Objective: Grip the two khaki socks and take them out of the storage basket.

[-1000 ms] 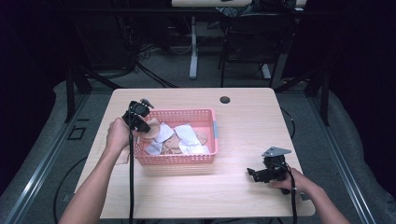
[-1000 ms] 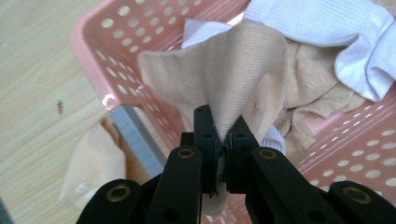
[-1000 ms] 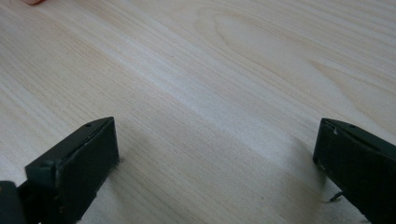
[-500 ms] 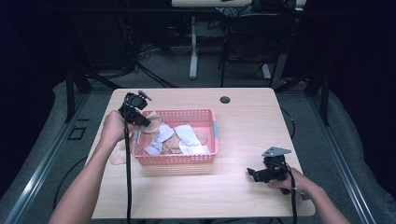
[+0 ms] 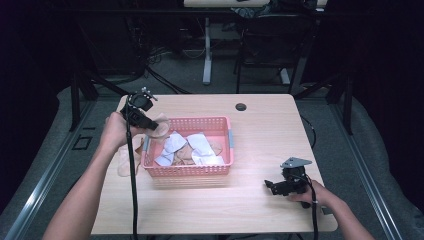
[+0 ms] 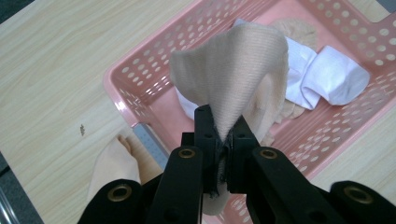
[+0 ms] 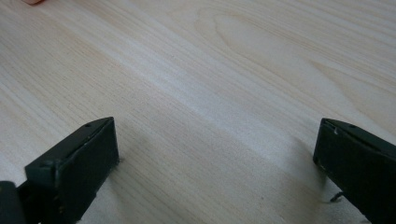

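A light wooden table [image 5: 210,210] is seen from above, with a pink perforated basket [image 5: 187,170] set left of its middle. Inside the basket a loose heap of white socks [image 5: 200,145] and beige socks [image 5: 184,154] is spread over the floor. Another beige sock [image 6: 109,163] lies on the tabletop just beside the basket's left wall.

The left gripper [image 5: 150,125] is held above the basket's left rim, its jaws clamped tight on a beige ribbed sock [image 6: 233,88] — the fabric is pinched between the pads and bunched up over the basket's corner, clear of the pile below.

The right gripper [image 5: 272,187] is rested on the bare wood near the table's front right, well apart from the basket; its jaws are spread wide with nothing between them — bare wood grain is seen between them in the right gripper view.
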A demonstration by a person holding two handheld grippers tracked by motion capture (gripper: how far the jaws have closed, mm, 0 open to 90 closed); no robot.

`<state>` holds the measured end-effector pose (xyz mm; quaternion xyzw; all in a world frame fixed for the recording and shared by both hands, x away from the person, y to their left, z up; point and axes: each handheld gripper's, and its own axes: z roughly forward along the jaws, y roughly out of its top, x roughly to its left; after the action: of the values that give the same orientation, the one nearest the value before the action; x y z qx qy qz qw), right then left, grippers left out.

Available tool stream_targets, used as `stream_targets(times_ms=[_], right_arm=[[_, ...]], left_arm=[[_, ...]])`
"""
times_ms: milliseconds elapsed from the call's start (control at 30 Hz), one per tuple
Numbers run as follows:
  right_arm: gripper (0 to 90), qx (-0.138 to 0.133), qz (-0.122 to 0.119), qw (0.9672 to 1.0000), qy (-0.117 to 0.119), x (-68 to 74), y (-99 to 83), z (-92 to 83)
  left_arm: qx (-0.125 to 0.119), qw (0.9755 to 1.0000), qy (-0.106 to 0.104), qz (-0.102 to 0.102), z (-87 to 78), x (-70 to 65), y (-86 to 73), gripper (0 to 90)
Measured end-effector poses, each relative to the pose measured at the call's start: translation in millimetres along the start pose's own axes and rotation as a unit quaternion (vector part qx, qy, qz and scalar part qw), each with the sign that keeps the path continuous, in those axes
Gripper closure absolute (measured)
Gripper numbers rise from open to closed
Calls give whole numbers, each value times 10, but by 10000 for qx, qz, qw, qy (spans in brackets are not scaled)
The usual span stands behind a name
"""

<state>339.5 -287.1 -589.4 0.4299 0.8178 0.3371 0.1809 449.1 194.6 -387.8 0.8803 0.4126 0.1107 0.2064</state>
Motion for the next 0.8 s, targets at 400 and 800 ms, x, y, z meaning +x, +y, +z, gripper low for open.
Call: stream_targets(times_ms=[400, 800], right_arm=[[0, 3, 15, 10000, 38, -3, 4, 2], [0, -4, 9, 10000, 0, 2, 3, 2]], left_arm=[[-175, 9997, 129, -132, -212, 109, 12, 861], [-213, 9985, 400, -298, -409, 254, -125, 861]])
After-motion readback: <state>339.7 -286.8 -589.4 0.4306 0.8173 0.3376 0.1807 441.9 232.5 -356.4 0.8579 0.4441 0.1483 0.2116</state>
